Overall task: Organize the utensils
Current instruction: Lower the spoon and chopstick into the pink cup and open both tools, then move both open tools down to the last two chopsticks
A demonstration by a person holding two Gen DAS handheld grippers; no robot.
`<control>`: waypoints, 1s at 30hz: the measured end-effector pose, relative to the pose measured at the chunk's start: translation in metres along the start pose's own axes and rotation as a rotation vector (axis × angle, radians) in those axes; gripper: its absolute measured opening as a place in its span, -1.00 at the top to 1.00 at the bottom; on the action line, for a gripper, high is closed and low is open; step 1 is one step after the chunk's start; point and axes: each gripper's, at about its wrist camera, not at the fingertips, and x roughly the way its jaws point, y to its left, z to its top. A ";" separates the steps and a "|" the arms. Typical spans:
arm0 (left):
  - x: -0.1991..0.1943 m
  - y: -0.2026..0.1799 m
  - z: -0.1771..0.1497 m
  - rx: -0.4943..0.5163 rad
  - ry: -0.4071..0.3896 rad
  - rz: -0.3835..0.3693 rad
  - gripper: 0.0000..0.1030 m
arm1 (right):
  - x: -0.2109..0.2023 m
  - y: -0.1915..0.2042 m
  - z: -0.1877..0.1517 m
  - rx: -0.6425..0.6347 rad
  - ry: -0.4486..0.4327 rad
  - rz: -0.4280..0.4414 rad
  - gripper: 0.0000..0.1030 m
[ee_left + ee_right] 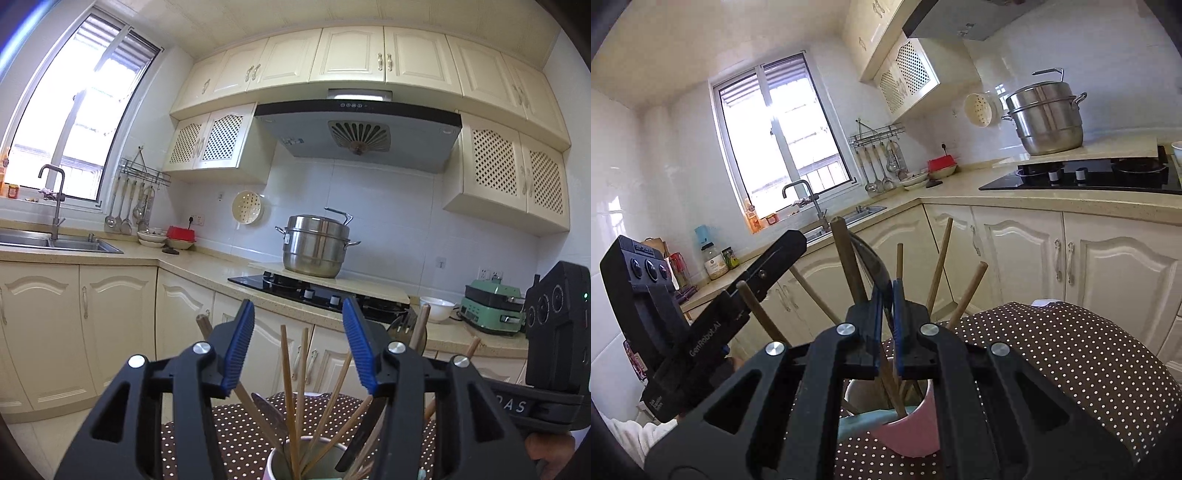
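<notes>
A pink cup (911, 432) stands on a brown polka-dot tablecloth (1052, 354) and holds several wooden chopsticks and wooden-handled utensils. The cup (306, 459) also shows in the left wrist view with chopsticks (290, 398) fanning up. My left gripper (299, 345) is open, its blue pads either side of the chopsticks above the cup. My right gripper (887, 301) is shut on a dark-handled utensil (873, 266) that rises from the cup. The left gripper's body (701, 325) shows at the left of the right wrist view.
A gas hob (317, 291) with a steel steamer pot (316, 245) sits on the counter behind. A sink and tap (55, 221) are at the left, hanging ladles (127, 206), bowls (153, 236), a green appliance (493, 306) and white bowl (437, 308) at the right.
</notes>
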 end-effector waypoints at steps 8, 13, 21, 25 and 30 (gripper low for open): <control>-0.012 -0.005 0.001 0.038 0.050 0.019 -0.02 | 0.001 0.005 -0.005 0.012 0.011 -0.053 0.88; -0.021 -0.007 0.005 0.054 0.072 0.025 -0.09 | -0.001 0.007 -0.008 0.029 0.015 -0.094 0.85; -0.040 -0.012 0.013 0.069 0.086 0.024 -0.19 | -0.022 0.015 -0.005 0.046 -0.041 -0.144 -0.20; -0.050 -0.016 0.017 0.071 0.094 0.022 -0.20 | -0.033 0.025 -0.002 0.026 -0.065 -0.164 -0.20; -0.064 -0.019 0.019 0.080 0.110 0.025 -0.24 | -0.047 0.039 -0.002 -0.013 -0.088 -0.243 -0.26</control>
